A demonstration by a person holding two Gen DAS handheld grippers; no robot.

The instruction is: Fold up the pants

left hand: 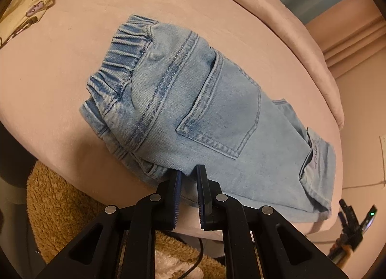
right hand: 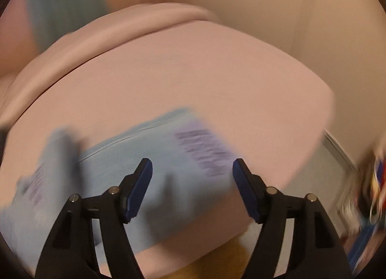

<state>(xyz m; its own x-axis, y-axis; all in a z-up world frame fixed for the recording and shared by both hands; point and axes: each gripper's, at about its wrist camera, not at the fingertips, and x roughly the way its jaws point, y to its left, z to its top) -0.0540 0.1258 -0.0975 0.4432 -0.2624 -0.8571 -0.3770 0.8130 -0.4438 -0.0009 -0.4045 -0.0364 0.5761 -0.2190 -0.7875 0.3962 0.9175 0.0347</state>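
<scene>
The folded light-blue jeans (left hand: 193,110) lie on the pink bed (left hand: 60,86), soft yet thick-seamed, best pinched at an edge fold, where the left gripper (left hand: 189,177) is clamped shut while the right gripper (right hand: 193,170) hangs wide open, empty.

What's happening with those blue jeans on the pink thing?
Someone is folding the jeans on a pink cushion with a gripper in each hand. The jeans lie bunched into a short bundle, waistband facing away. The left gripper pinches their near edge, jaws closed. The right gripper hangs over them with jaws wide apart, holding nothing.
</scene>
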